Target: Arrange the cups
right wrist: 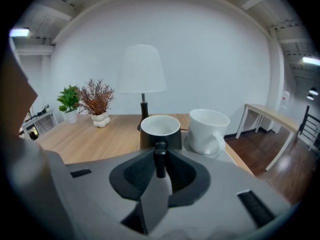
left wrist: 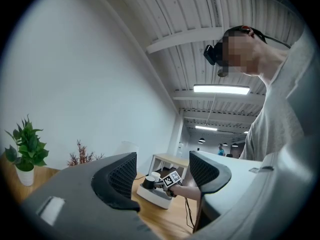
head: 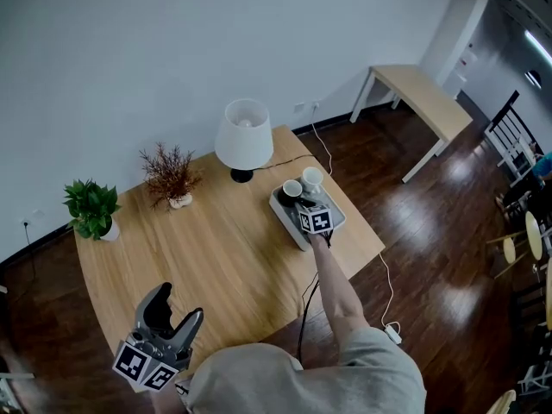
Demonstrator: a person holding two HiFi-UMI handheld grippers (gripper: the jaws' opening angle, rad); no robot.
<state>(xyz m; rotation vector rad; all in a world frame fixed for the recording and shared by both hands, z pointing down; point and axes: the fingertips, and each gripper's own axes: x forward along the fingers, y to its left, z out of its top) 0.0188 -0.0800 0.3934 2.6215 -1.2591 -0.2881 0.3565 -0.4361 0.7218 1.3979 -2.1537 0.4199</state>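
On the grey tray (head: pixel 288 219) at the wooden table's right side stand a black cup (head: pixel 291 189) with a white inside and a white cup (head: pixel 312 178). My right gripper (head: pixel 305 206) reaches onto the tray from the near side. In the right gripper view its jaws are shut on the black cup's handle (right wrist: pixel 160 156), with the black cup (right wrist: pixel 160 130) straight ahead and the white cup (right wrist: pixel 207 129) to its right. My left gripper (head: pixel 169 314) hangs open and empty over the table's near left corner. In the left gripper view the left gripper (left wrist: pixel 162 175) looks level at the far tray (left wrist: pixel 156 197).
A white-shaded lamp (head: pixel 244 136) stands just behind the tray. A dried red plant (head: pixel 171 176) and a green potted plant (head: pixel 91 209) sit at the table's back left. A cable (head: pixel 321 145) runs off the table's far edge. A second table (head: pixel 422 100) stands beyond.
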